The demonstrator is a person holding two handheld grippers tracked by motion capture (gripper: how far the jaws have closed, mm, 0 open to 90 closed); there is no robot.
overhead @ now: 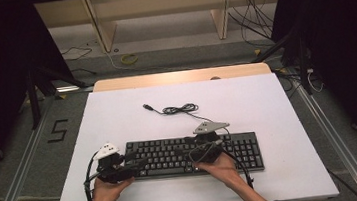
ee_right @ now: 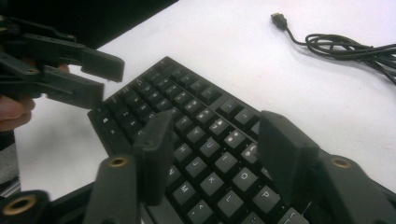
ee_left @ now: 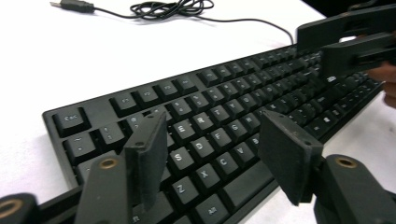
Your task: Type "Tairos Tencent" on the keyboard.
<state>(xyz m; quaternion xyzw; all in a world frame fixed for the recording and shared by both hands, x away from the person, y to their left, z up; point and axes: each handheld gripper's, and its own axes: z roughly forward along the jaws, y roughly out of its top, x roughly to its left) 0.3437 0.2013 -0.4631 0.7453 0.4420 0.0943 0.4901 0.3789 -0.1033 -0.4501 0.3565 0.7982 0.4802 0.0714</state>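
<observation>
While the white table (overhead: 118, 117) spreads across the middle of the high view, the black keyboard (overhead: 172, 154) lies lengthwise toward its six o'clock edge, flat on the surface. From the keyboard's far side a thin black cable (overhead: 180, 109) runs toward twelve o'clock, bunches into a loose coil and ends in a USB plug (overhead: 147, 106) at about eleven o'clock of the coil. The left gripper (overhead: 140, 164) sits at the keyboard's nine o'clock end, its jaws spread wide over the letter keys with nothing pinched between them. The right gripper (overhead: 190, 153) hovers over the middle of the keyboard, jaws also apart and gripping nothing, keys visible in the gap. A hand (overhead: 106, 188) holds each gripper from six o'clock.
</observation>
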